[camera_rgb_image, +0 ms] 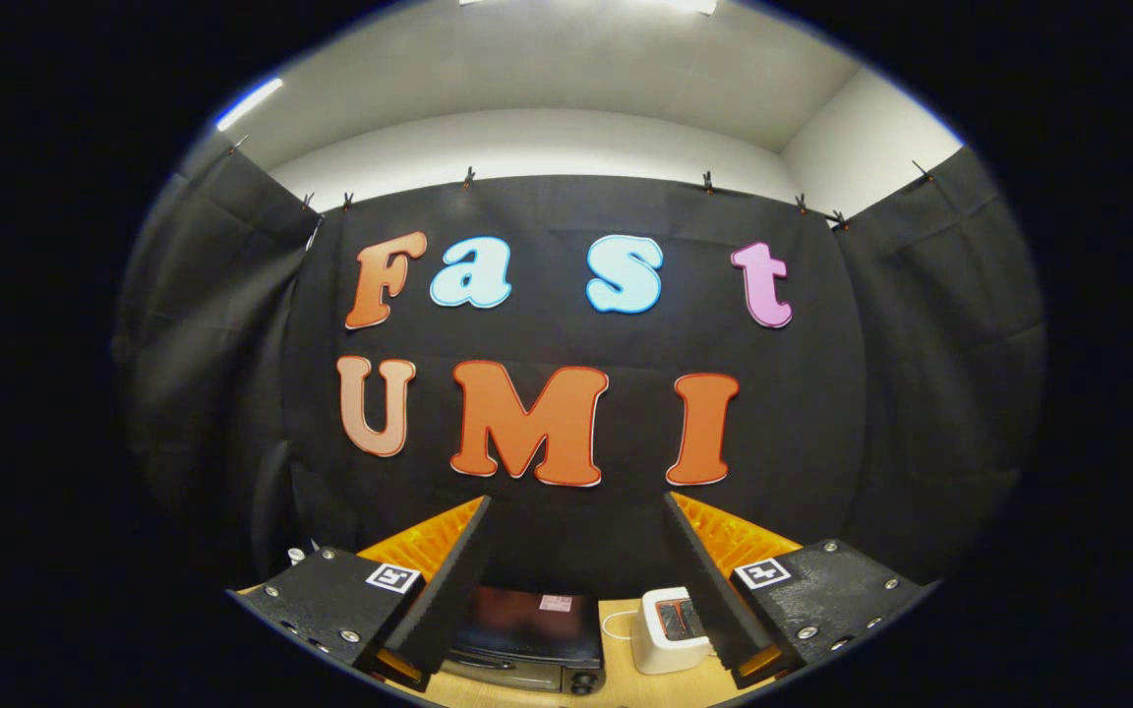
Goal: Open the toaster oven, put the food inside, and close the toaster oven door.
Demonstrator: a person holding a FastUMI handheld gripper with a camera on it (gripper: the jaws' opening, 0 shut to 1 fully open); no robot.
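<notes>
My gripper [576, 506] is held high and level, its two fingers spread wide apart with nothing between them. Far below, between the fingers, the dark toaster oven [527, 629] sits on a light wooden table [616, 688]. Its glass door looks shut, with the handle along the lower front. I cannot make out the food from here.
A small white toaster [667, 629] with a cord stands just right of the oven, close to the right finger [714, 580]. Black cloth walls surround the booth on all sides behind the table.
</notes>
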